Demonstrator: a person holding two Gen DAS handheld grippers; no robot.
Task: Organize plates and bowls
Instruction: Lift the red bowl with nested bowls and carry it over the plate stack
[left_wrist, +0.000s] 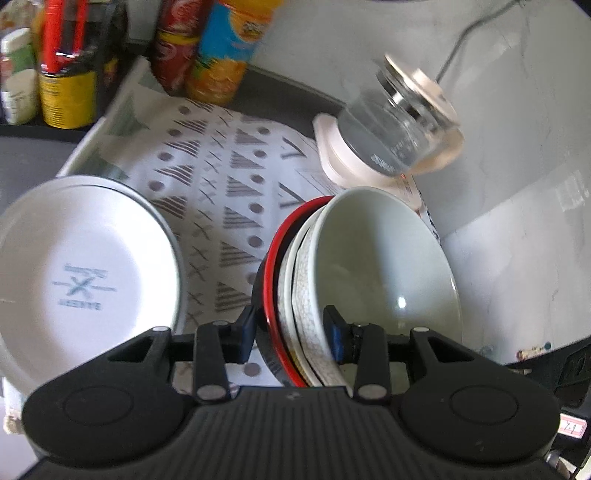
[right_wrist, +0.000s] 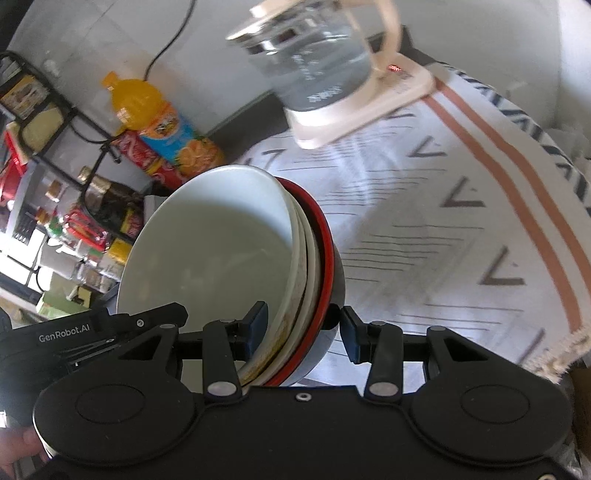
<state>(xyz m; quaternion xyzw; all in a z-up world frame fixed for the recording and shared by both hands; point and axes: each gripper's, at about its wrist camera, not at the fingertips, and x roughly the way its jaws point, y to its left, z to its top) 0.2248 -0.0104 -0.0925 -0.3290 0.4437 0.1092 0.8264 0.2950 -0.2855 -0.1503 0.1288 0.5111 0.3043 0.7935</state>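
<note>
A nested stack of bowls (left_wrist: 369, 266), pale green inside with a red-rimmed black bowl outermost, is held between both grippers above the patterned cloth (left_wrist: 229, 177). My left gripper (left_wrist: 291, 325) is shut on the stack's near rim. My right gripper (right_wrist: 303, 332) is shut on the opposite rim of the same stack (right_wrist: 221, 251). A stack of white plates (left_wrist: 81, 273) with a blue logo lies on the cloth, left of the left gripper.
A glass kettle (left_wrist: 399, 125) on a cream base stands at the back of the cloth. An orange drink bottle (left_wrist: 225, 48), a red can (left_wrist: 173, 48) and a yellow tin (left_wrist: 66, 96) stand at the back left. A wire shelf (right_wrist: 44, 122) of jars stands at the left.
</note>
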